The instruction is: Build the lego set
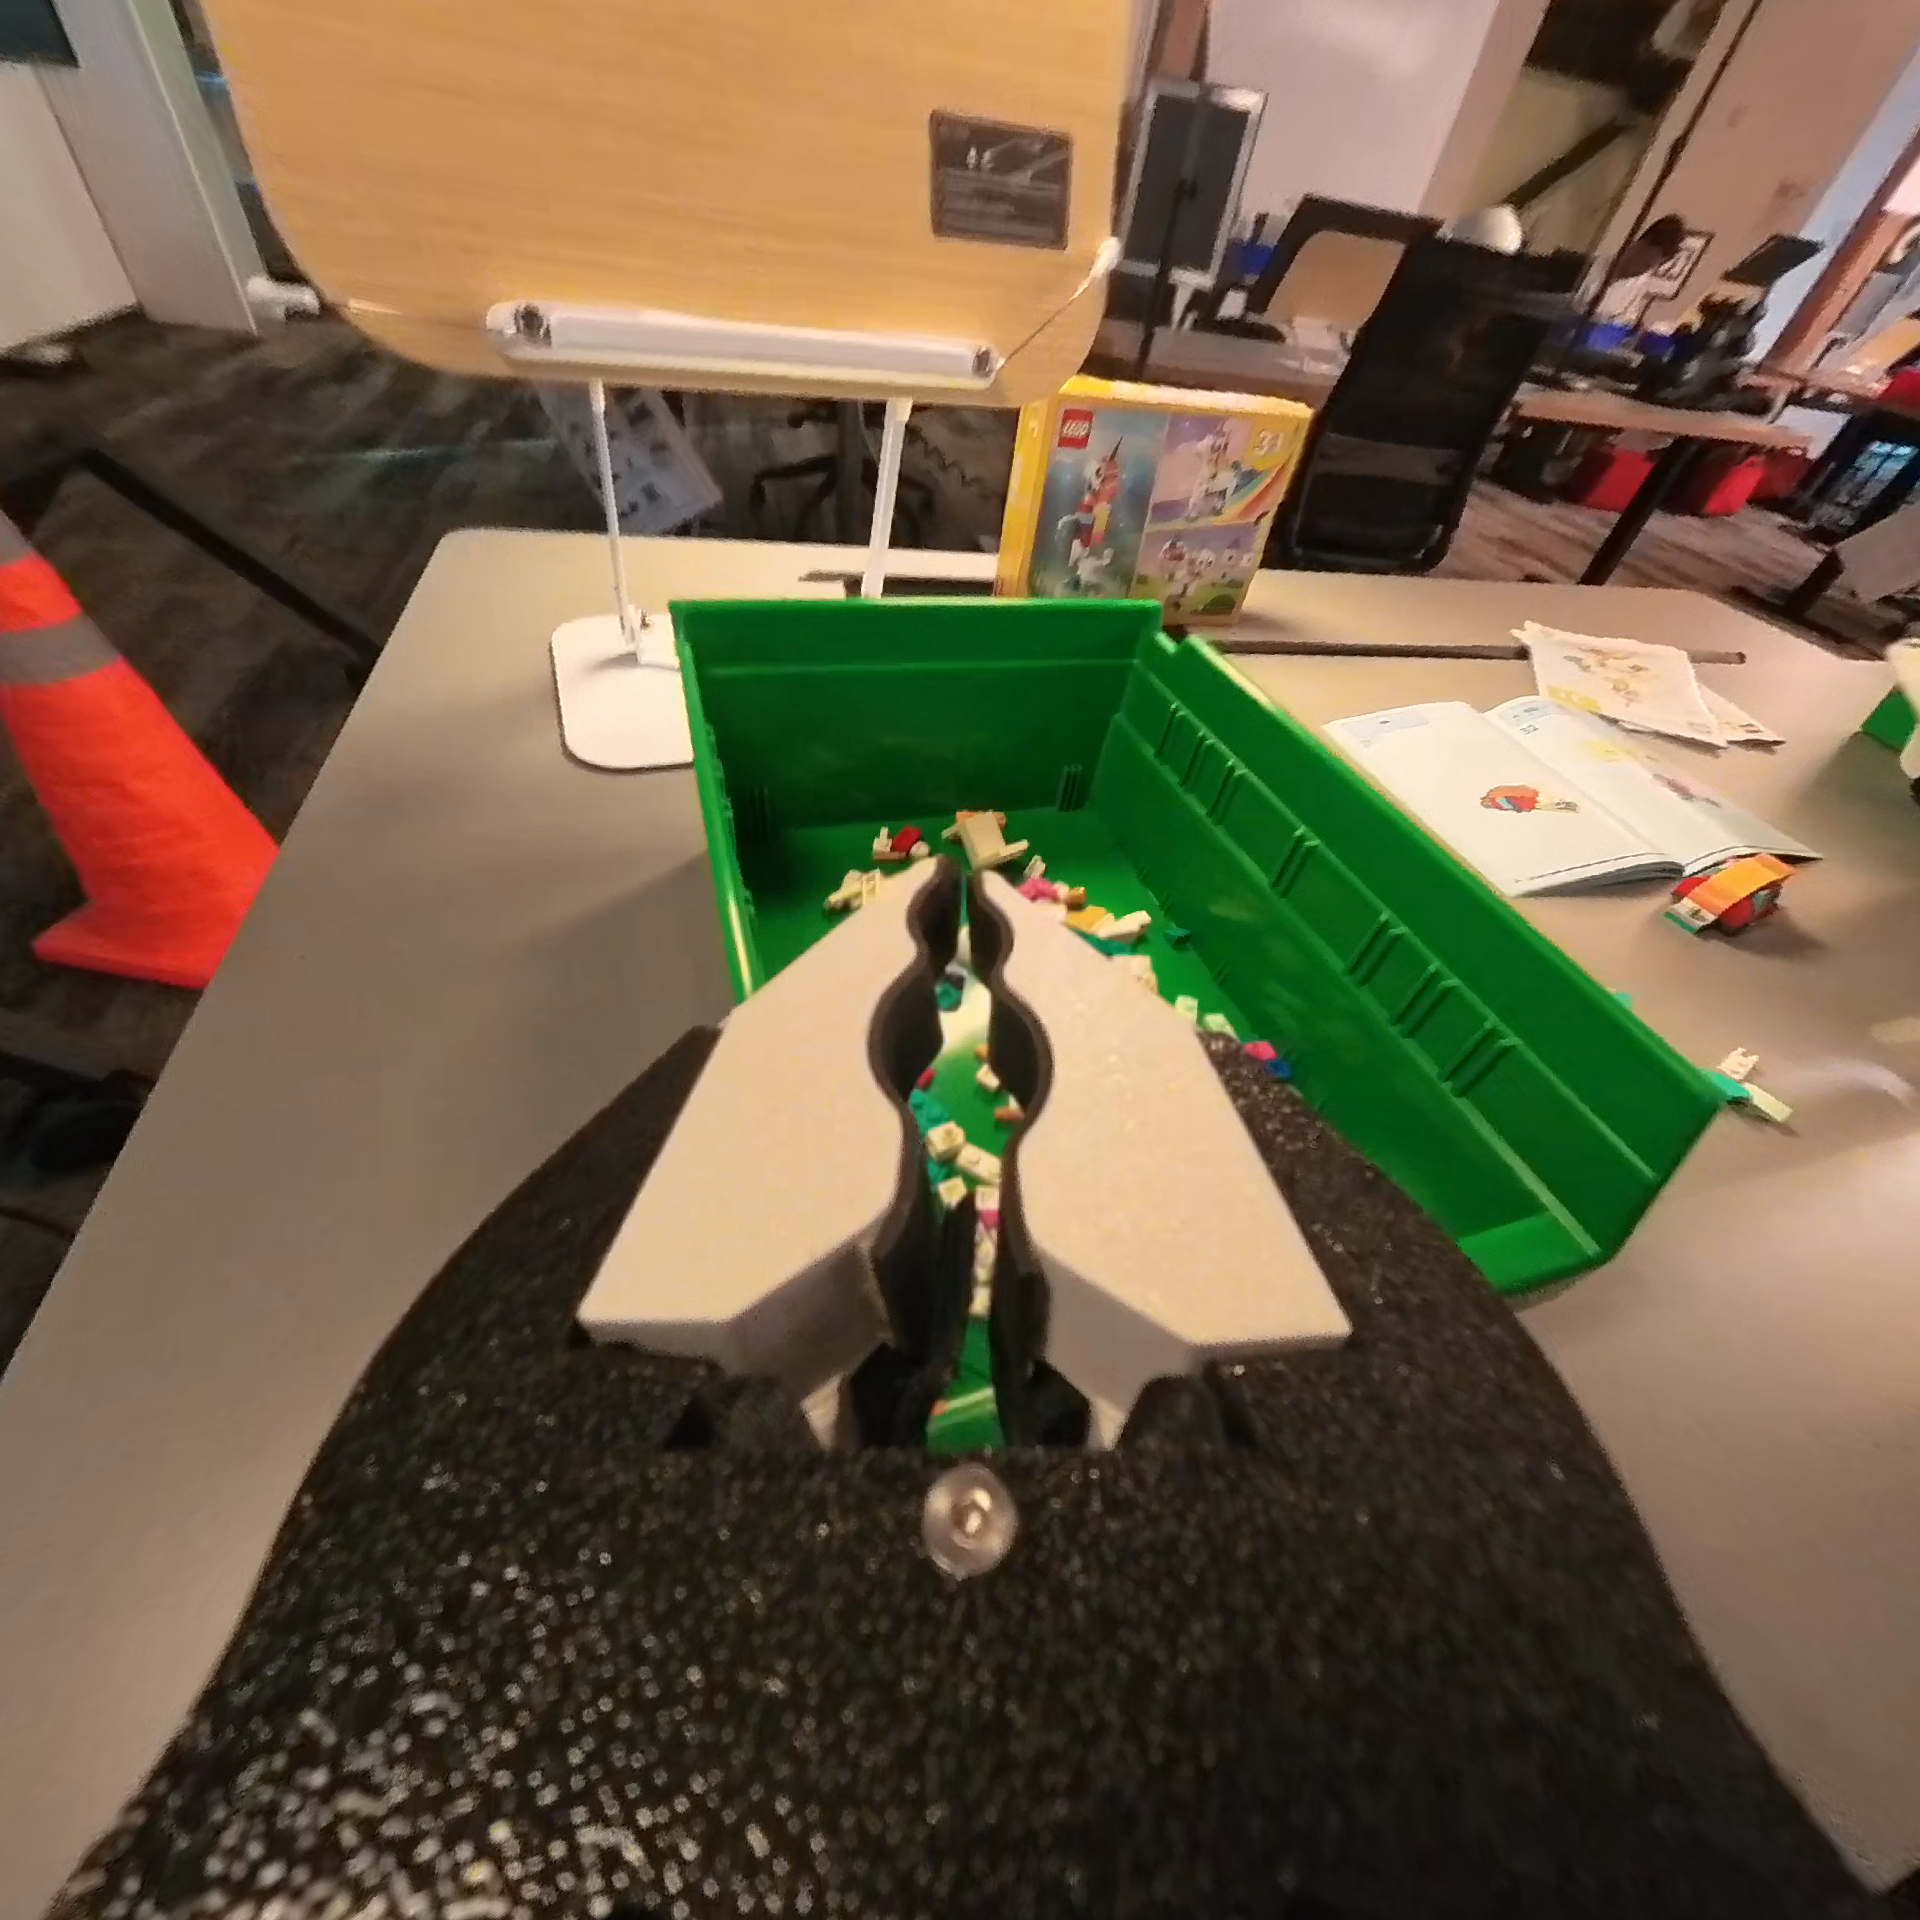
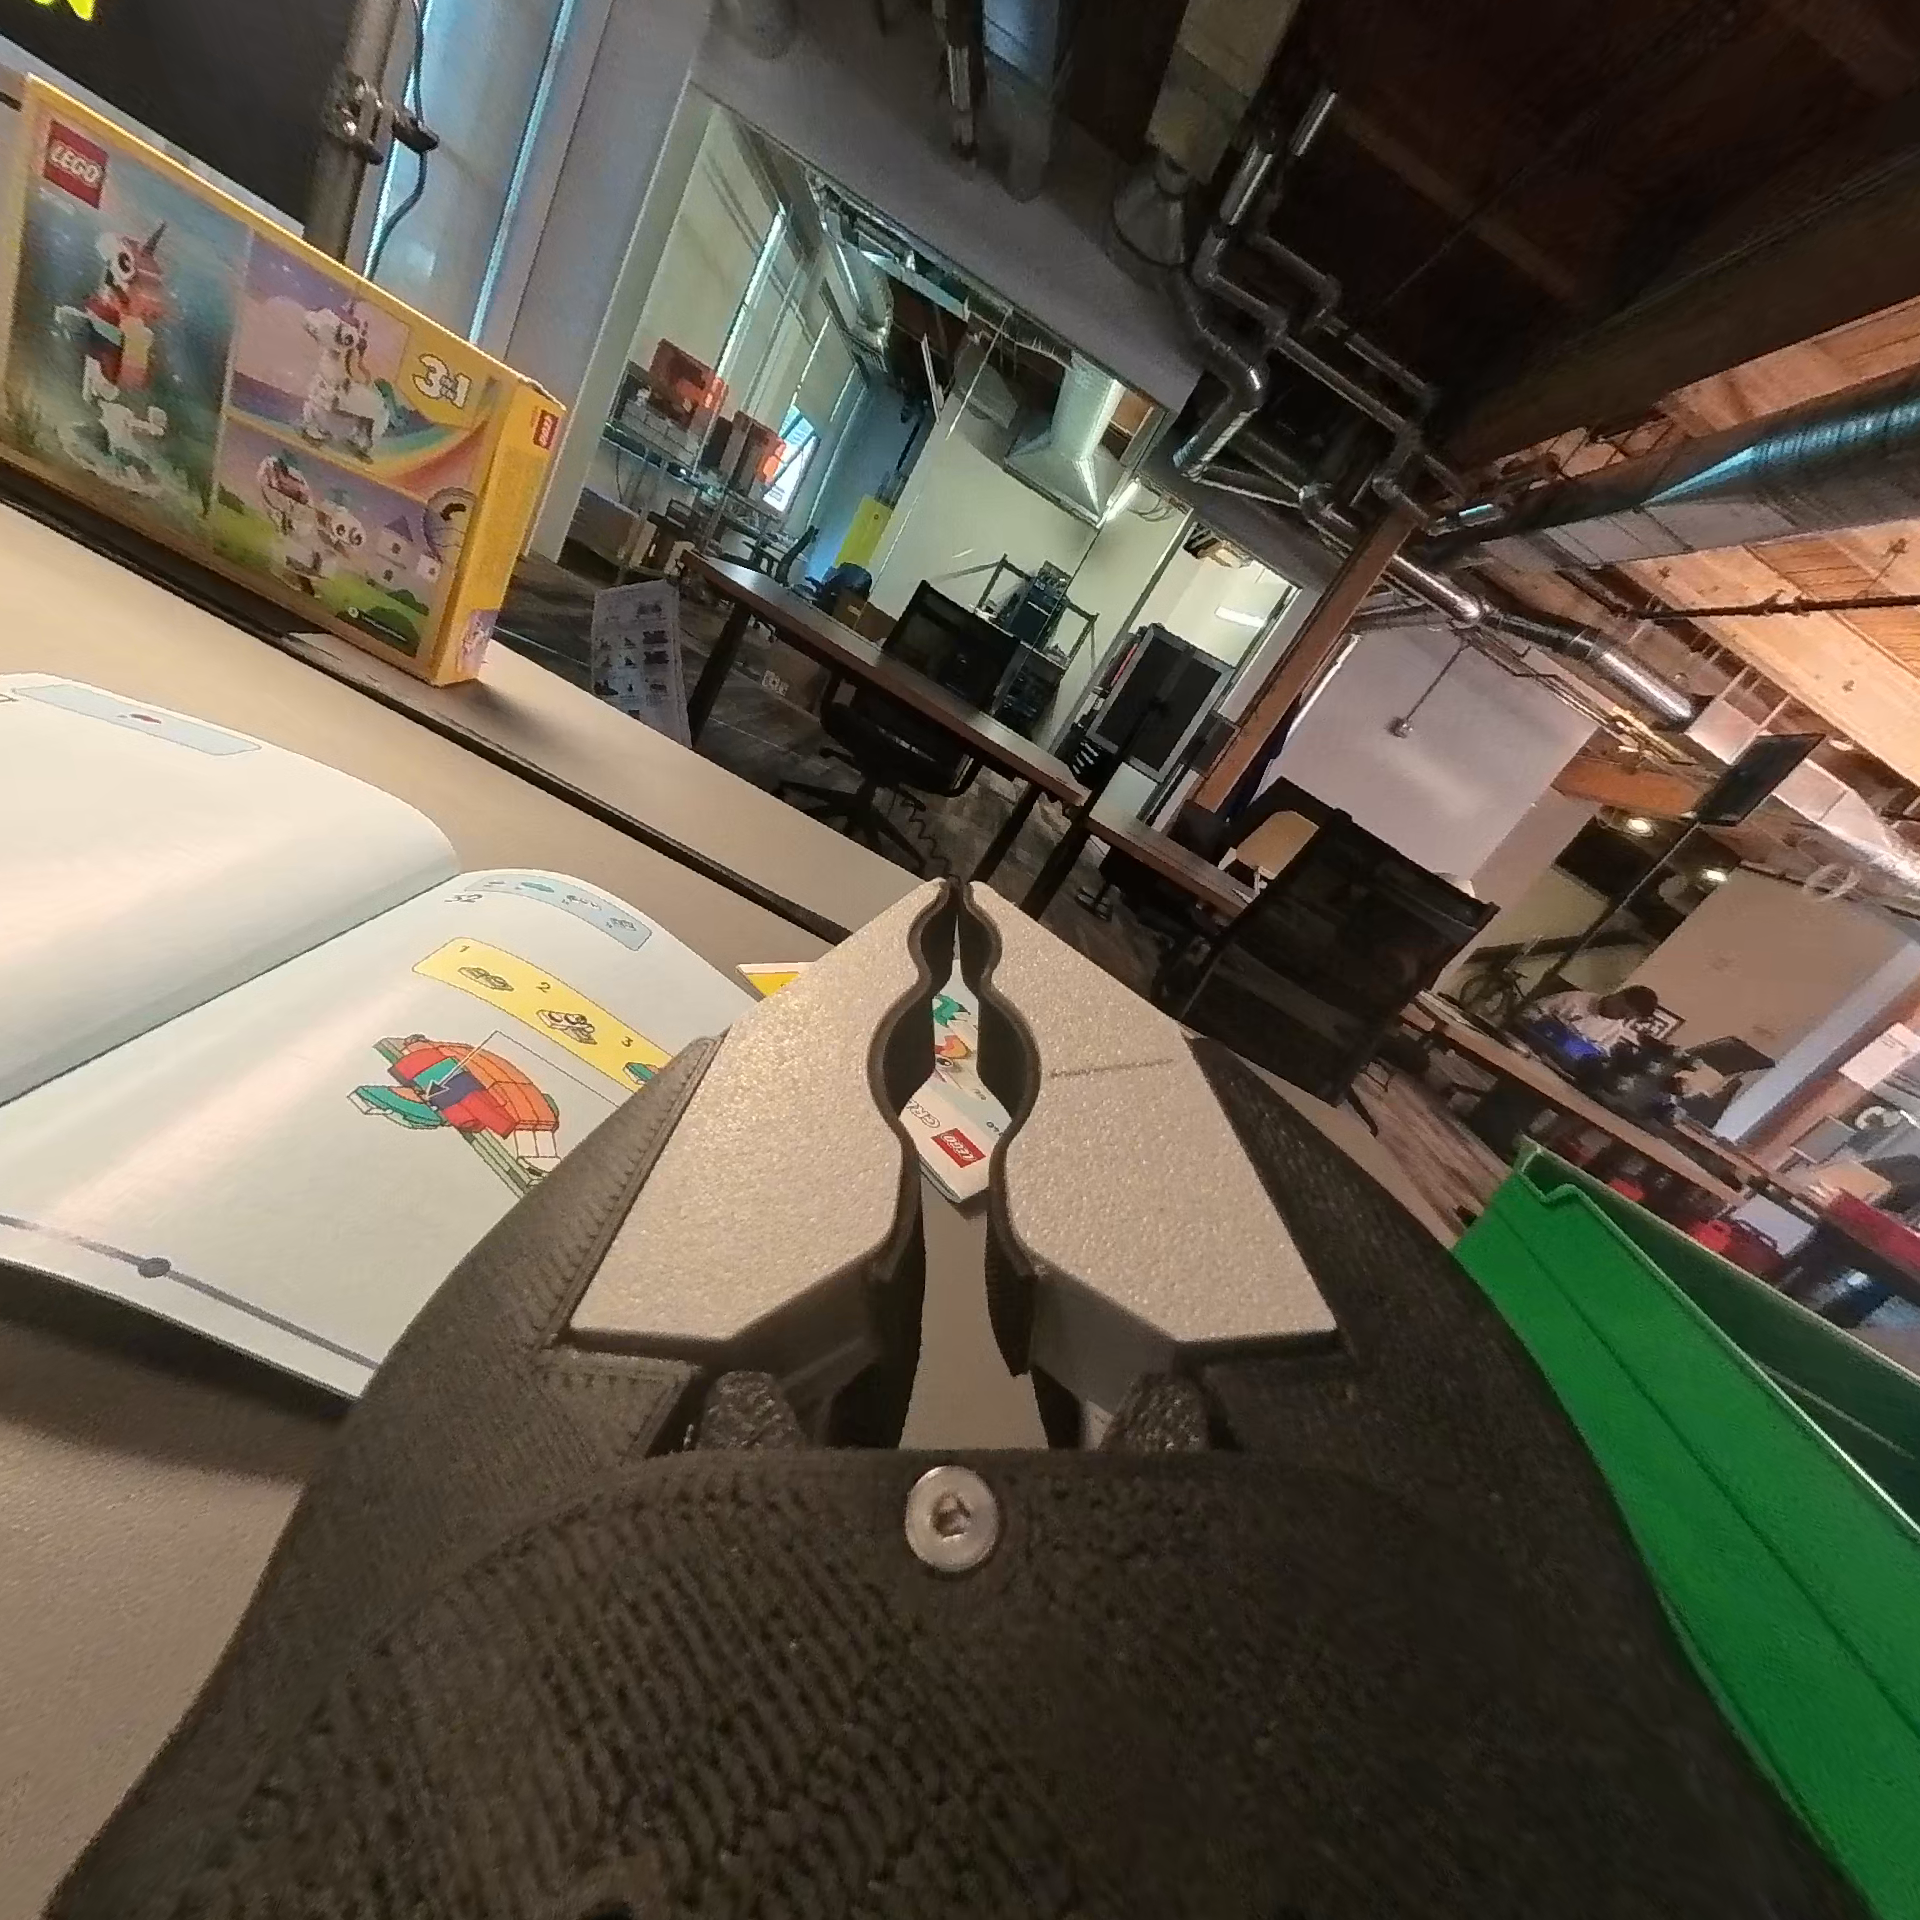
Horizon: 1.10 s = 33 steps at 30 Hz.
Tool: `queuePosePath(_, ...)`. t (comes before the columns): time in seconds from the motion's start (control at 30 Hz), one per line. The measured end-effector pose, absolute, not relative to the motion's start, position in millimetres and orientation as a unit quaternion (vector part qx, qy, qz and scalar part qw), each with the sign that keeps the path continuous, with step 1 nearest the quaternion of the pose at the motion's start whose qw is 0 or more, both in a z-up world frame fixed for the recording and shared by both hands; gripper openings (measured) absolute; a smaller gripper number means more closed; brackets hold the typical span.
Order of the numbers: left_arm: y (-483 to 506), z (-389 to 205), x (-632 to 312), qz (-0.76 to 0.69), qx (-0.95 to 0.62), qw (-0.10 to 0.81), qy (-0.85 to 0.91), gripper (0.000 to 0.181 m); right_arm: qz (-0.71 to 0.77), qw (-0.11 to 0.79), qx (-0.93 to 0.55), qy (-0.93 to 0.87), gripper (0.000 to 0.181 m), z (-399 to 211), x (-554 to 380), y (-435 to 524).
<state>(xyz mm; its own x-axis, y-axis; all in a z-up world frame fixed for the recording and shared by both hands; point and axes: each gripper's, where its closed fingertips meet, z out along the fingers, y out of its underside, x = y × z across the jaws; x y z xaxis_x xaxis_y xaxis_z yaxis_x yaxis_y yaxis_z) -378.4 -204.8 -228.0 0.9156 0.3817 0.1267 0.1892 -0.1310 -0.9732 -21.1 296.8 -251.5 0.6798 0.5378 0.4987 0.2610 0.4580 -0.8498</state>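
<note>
Over 1 green bin [image 1: 1299, 831] w/ loose bricks [image 1: 966, 1143]: left tool [image 1: 968, 883] closed, empty; right tool [image 2: 958, 896] same.

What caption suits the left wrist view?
Shut tool poised over a green bin of loose bricks.

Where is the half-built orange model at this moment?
In the left wrist view, the orange model lies on the table, right of the green bin, against the near edge of the open instruction booklet.
</note>
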Motion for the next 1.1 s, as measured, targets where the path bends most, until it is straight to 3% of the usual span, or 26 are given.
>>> queuePosePath(0.5,-192.0,-179.9,-376.5,0.132,-0.689,0.708,-0.079,0.0,0.093,0.76,-0.512,-0.388,0.0,-251.2,-20.7,296.9)
queuePosePath(1.1,-157.1,-178.4,-319.4,-0.049,-0.66,0.748,0.047,0.0,0.096,0.761,-0.514,-0.385,0.0,-250.8,-19.9,297.9)
